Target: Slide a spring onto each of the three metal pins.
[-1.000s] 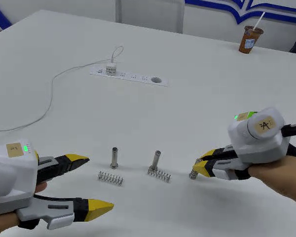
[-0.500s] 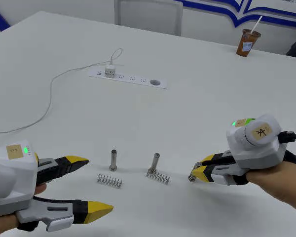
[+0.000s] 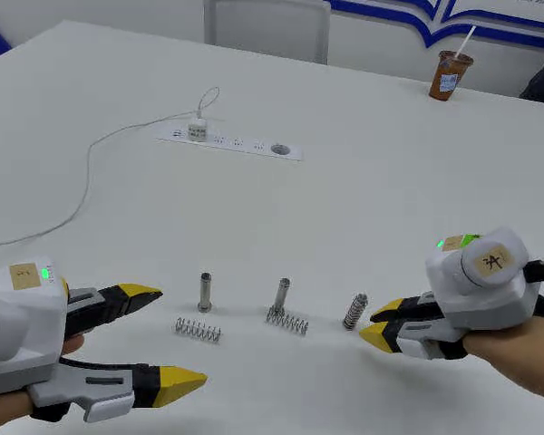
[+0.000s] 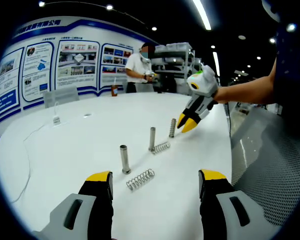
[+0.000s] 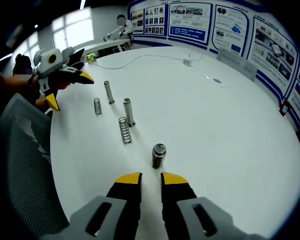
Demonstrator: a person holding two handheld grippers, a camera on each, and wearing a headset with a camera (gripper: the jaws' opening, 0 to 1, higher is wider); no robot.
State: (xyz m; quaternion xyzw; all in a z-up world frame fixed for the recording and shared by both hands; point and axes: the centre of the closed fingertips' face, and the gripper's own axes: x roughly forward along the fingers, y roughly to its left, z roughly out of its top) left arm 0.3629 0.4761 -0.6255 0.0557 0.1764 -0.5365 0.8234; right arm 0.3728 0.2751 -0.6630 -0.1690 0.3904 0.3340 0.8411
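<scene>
Three short grey metal pins stand upright in a row near the near edge of the white table [image 3: 363, 190]. The right-hand metal pin [image 5: 159, 148] has a silvery coil spring [image 5: 158, 159] around its shaft, and its cap shows above the coils. The middle metal pin [image 3: 281, 294] is bare. A second coil spring [image 3: 287, 320] lies flat on the table with one end at the pin's base. The left-hand metal pin [image 3: 205, 292] is also bare, and a third coil spring [image 3: 198, 329] lies just beside it on the near-edge side, apart from its base.

The black, yellow-tipped right tool [image 3: 370, 327] points at the right-hand metal pin from just beside it without touching it. Its jaws are narrow, with a slim gap between them, and grip nothing. The left tool [image 3: 172, 335] is left of the row by the near edge, its jaws spread wide and empty, aimed along the pins.

Toward the far edge lies a flat white power strip [image 3: 228, 141], with a white cable [image 3: 86, 168] trailing toward the left edge. A brown drink cup with a straw [image 3: 444, 74] stands near the far right corner.
</scene>
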